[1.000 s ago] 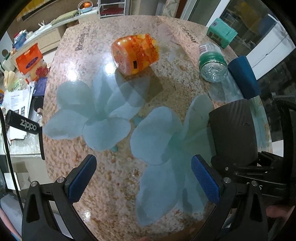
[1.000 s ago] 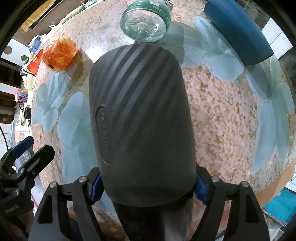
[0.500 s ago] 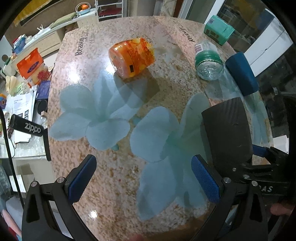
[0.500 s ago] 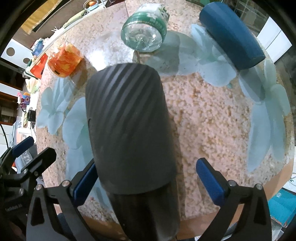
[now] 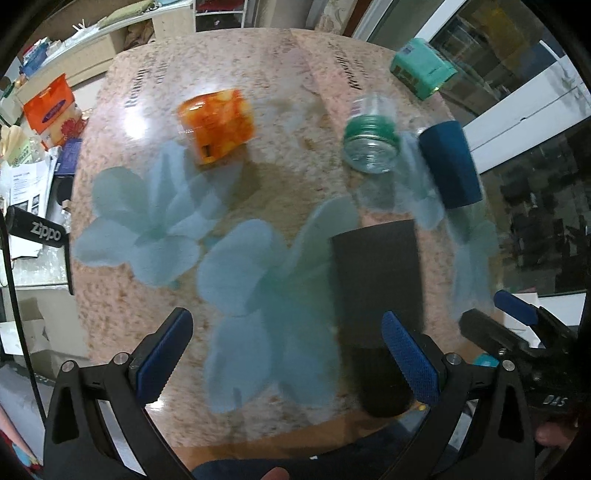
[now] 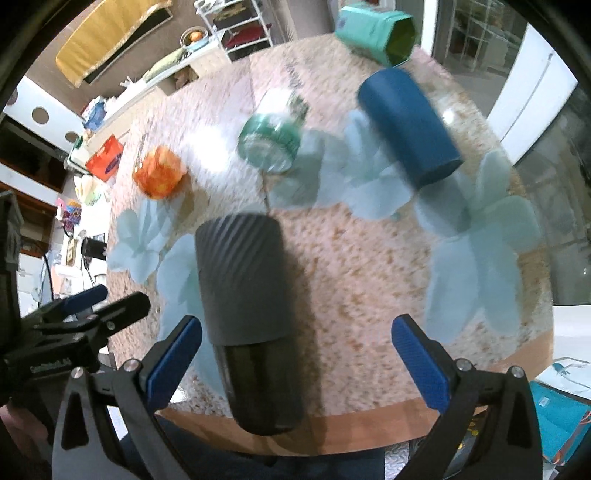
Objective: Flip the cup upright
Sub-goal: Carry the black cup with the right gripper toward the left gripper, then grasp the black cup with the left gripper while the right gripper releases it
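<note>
The cup (image 6: 243, 280) stands on the table (image 6: 369, 280) near its front edge, just left of the spread right gripper (image 6: 295, 363); in the left wrist view the cup (image 5: 376, 288) sits at the right, partly behind one finger (image 5: 410, 356) of the left gripper (image 5: 284, 354); the bottle (image 6: 271, 142) lies on its side behind the cup; the tumbler (image 6: 408, 129) lies on its side right of the bottle, just beside it; the box (image 6: 375, 31) lies farther back by the far edge; the jar (image 6: 159, 177) lies well to the left of the bottle, behind and left of the cup.
</note>
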